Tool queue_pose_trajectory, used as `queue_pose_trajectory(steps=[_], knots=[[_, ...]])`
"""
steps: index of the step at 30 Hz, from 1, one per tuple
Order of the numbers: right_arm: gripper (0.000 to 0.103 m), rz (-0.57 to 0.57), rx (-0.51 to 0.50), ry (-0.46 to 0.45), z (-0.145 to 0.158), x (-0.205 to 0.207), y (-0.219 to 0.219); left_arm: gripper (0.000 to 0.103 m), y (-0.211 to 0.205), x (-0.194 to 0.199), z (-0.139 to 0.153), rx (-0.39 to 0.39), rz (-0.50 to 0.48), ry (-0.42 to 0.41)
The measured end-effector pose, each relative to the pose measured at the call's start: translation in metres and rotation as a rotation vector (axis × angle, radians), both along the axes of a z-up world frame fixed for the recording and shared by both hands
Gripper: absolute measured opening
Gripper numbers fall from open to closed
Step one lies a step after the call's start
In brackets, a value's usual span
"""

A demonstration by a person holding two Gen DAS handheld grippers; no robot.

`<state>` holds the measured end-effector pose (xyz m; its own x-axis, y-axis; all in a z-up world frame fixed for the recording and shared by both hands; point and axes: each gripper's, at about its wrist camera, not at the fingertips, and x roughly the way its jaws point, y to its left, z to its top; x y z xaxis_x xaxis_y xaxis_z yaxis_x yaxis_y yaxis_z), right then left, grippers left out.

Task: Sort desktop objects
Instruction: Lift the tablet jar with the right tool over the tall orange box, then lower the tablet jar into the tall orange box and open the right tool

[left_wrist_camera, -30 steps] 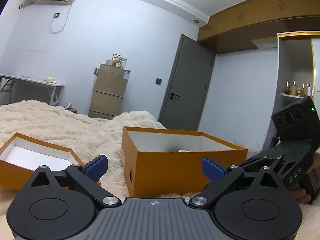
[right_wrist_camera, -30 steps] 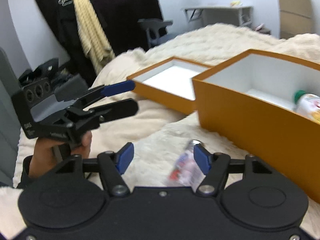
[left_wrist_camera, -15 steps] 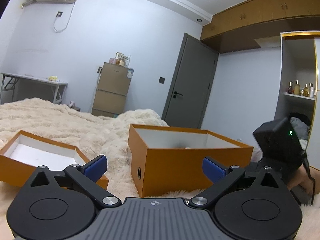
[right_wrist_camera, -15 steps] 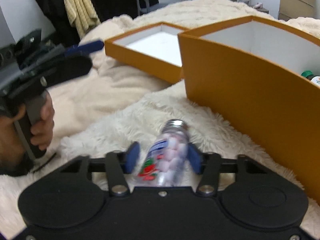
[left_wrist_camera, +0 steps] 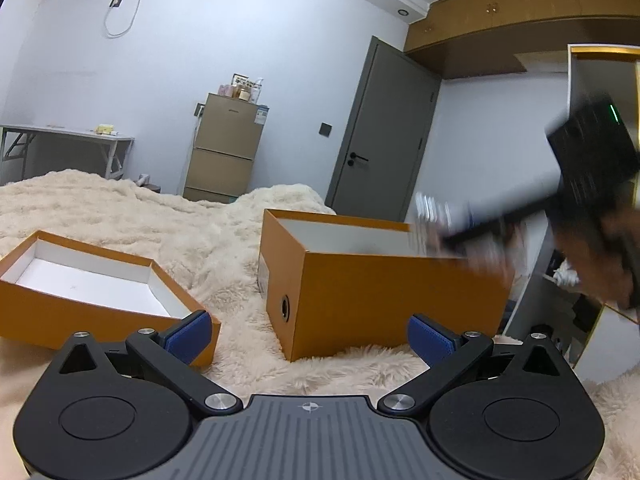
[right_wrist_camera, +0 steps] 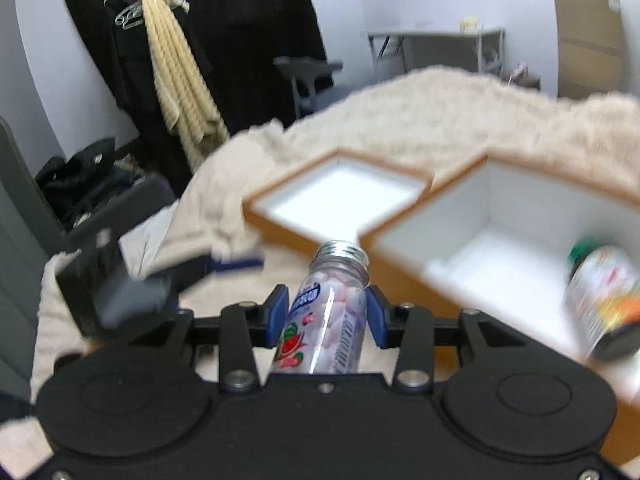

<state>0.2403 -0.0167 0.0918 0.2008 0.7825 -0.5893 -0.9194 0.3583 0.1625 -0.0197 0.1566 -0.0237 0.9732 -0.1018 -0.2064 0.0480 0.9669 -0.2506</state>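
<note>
Lifted off the fluffy cream bed cover (left_wrist_camera: 140,220) since a second ago, the clear bottle (right_wrist_camera: 328,312) of pale tablets now sits clamped between our right gripper's (right_wrist_camera: 326,316) blue jaws, low in the frame, beside the tall orange box (right_wrist_camera: 420,280). Its strawberry label's writing is too blurred to read. Our left gripper (left_wrist_camera: 308,334) opens its empty jaws wide before the shallow orange lid (left_wrist_camera: 60,312), grey door (left_wrist_camera: 380,132) behind.

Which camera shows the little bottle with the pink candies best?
The right wrist view: the candy bottle sits close and clear between the right gripper's blue fingers, label and silver cap showing. The left wrist view shows only a blurred streak of it above the orange box.
</note>
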Motion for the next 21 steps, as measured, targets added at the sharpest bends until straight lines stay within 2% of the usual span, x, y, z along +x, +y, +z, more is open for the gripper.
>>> queue_pose_trajectory(steps=[2, 5, 8, 12, 14, 16, 17, 20, 21], knots=[[0.040, -0.065, -0.060, -0.071, 0.021, 0.024, 0.022, 0.103, -0.001, 0.000, 0.000, 0.009, -0.005, -0.002], [0.040, -0.146, -0.163, -0.068, 0.017, 0.064, 0.051, 0.103, -0.001, 0.001, 0.001, 0.010, -0.015, 0.004], [0.040, -0.206, -0.335, -0.012, -0.023, 0.111, 0.085, 0.103, -0.007, 0.005, 0.001, 0.033, -0.005, 0.040], [0.040, -0.242, -0.510, 0.023, -0.075, 0.137, 0.110, 0.103, -0.019, 0.014, 0.003, 0.097, 0.038, 0.108], [0.040, -0.239, -0.556, 0.047, -0.090, 0.140, 0.116, 0.103, -0.025, 0.018, 0.002, 0.125, 0.055, 0.138], [0.041, -0.223, -0.560, 0.043, -0.089, 0.136, 0.118, 0.103, -0.030, 0.021, 0.000, 0.148, 0.055, 0.154], [0.042, -0.219, -0.571, 0.032, -0.088, 0.134, 0.118, 0.103, -0.031, 0.022, -0.001, 0.150, 0.052, 0.155], [0.067, -0.196, -0.602, -0.042, -0.087, 0.126, 0.121, 0.103, -0.034, 0.023, -0.003, 0.161, 0.039, 0.154], [0.069, -0.191, -0.596, -0.057, -0.088, 0.124, 0.122, 0.103, -0.034, 0.023, -0.003, 0.164, 0.035, 0.151]])
